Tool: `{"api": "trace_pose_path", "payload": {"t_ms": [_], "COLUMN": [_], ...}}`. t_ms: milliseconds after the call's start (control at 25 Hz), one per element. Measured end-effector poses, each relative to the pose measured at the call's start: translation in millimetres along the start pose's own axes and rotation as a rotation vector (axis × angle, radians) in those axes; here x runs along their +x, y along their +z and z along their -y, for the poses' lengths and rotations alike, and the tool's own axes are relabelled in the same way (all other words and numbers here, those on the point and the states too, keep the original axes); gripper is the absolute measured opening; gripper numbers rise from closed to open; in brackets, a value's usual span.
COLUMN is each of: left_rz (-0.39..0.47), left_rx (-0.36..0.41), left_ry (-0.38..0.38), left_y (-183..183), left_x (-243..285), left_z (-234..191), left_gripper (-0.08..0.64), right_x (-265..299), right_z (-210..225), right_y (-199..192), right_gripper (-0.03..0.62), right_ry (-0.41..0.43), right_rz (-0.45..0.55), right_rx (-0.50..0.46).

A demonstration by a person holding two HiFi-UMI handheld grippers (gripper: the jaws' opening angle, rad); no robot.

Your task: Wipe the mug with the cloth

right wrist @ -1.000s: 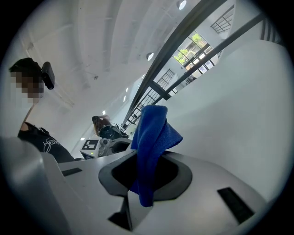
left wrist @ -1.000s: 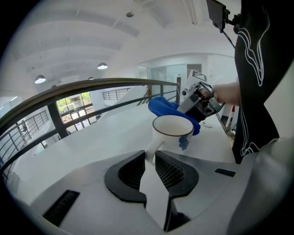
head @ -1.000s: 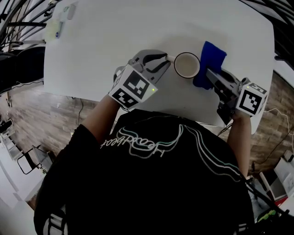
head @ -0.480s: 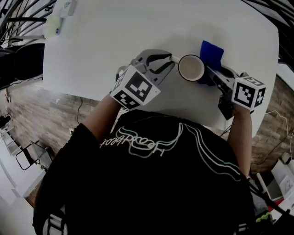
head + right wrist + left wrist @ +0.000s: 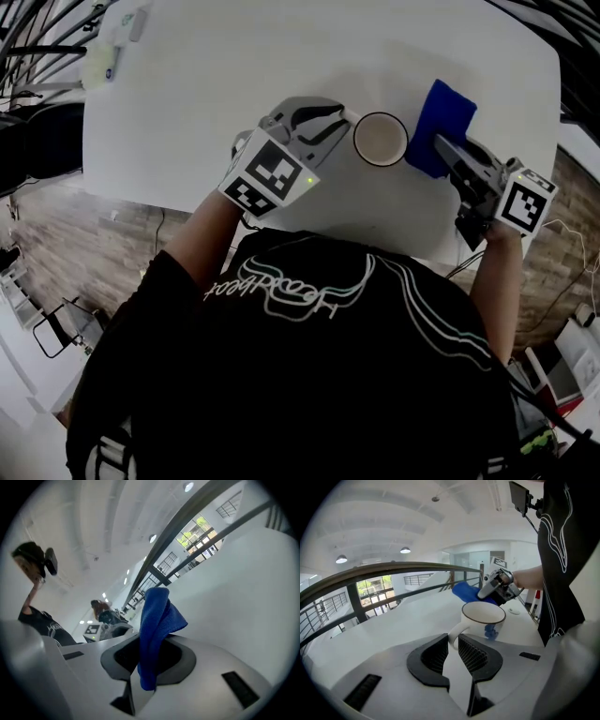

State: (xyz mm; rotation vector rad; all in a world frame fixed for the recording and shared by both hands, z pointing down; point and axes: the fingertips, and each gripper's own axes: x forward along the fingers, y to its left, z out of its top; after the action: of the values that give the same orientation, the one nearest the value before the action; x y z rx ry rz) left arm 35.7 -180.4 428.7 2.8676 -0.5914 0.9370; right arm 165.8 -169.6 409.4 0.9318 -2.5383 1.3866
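One mug [image 5: 381, 139], handle clamped by left hand-held gripper [image 5: 342, 116]; one blue cloth [image 5: 448, 122] pinched by right hand-held gripper [image 5: 442, 148]; shirt script [image 5: 281, 298] apparently illegible.

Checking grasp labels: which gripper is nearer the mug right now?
Left. The left gripper has its jaws closed on the handle of the mug. The right gripper sits off the mug's opposite side, clamping the blue cloth, which reaches close to the mug.
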Motion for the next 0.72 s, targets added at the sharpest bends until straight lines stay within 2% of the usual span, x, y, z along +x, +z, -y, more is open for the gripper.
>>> {"api": "trace_pose_path", "payload": {"t_ms": [80, 160, 360, 720], "left_rz": [0.006, 0.013, 0.026, 0.043], "left_rx": [0.000, -0.004, -0.014, 0.016], "left_ry": [-0.002, -0.005, -0.014, -0.045], "left_y": [-2.7, -4.2, 1.2, 13.9], "left_x": [1.3, 2.5, 9.0, 21.5], "left_z": [-4.9, -8.5, -11.6, -15.6], "left_gripper": [0.072, 0.071, 0.069, 0.064], "right_x": [-2.2, -1.1, 3.4, 16.5], "right_z": [-5.5, -10.5, -17.4, -23.5], "right_y": [7.1, 10.4, 8.9, 11.9], "right_gripper": [0.064, 0.064, 0.064, 0.064], "right_ry": [0.064, 0.096, 0.135, 0.175], "right_rz": [0.050, 0.061, 0.017, -0.080], "right_rx": [0.030, 0.015, -0.023, -0.122]}}
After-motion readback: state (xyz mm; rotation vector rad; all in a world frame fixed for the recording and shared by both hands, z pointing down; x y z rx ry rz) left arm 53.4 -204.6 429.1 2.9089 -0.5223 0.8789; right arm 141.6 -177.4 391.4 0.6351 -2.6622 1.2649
